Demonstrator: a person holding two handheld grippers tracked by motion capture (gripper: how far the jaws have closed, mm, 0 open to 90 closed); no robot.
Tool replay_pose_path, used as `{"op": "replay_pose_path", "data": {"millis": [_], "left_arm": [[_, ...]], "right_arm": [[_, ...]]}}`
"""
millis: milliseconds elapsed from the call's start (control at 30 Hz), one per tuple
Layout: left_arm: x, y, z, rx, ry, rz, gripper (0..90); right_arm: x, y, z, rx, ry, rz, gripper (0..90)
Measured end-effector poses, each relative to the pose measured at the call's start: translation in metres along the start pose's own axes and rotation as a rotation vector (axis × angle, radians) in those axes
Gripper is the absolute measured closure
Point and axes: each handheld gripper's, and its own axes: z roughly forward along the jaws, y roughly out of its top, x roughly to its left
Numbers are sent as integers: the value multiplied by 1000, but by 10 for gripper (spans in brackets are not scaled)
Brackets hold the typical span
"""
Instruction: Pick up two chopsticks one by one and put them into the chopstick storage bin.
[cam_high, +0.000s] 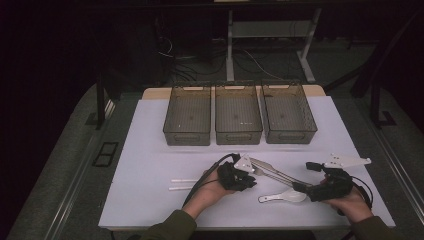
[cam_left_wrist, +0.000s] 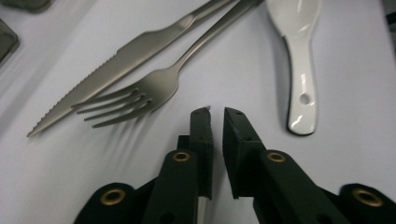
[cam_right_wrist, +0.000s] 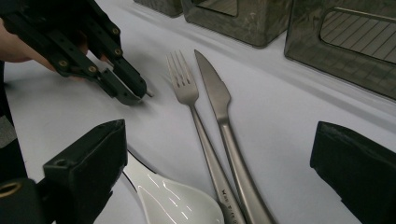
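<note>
A dim room with desk legs and cables in the background surrounds a table covered by a white sheet (cam_high: 150, 165). Along the far side of the sheet stand three smoky translucent plastic bins (cam_high: 238, 120) in a row, side by side and empty as far as the high view shows; they look like sorting compartments for the cutlery laid out nearer the person.

That cutlery lies between the two hands: a matte steel fork (cam_left_wrist: 140, 95) and a matte steel serrated knife (cam_left_wrist: 107, 74) lie side by side, close together, their handles running toward the right hand, and a glossy white ceramic soup spoon (cam_high: 282, 197) rests just nearer the person, its bowl by the fork and knife handles. Two white straw-like sticks (cam_high: 184, 184) lie apart to the left, near the left forearm.

The left gripper (cam_left_wrist: 217, 114) rests low over the sheet just beside the fork's tines, its black jaws standing narrowly apart with nothing between them. It seems aimed at the fork's head, probably the next piece to pick up, and the narrow gap would suit so thin a piece of metal.

The right gripper (cam_right_wrist: 215, 158) sits at the handle end of the cutlery with its jaws wide; the fork and knife handles and the spoon's bowl lie between them, unpressed. It probably waits there to steady or take a handle.
</note>
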Motion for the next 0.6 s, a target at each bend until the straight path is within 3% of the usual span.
{"op": "replay_pose_path", "data": {"millis": [200, 333, 600], "left_arm": [[6, -10, -38, -28, -12, -47, 682], [17, -30, -65, -43, 25, -83, 671], [31, -77, -107, -29, 90, -141, 653]], "right_arm": [[0, 0, 0, -2, 0, 0, 39], [0, 0, 0, -1, 1, 0, 39], [0, -1, 1, 1, 3, -3, 39]]}}
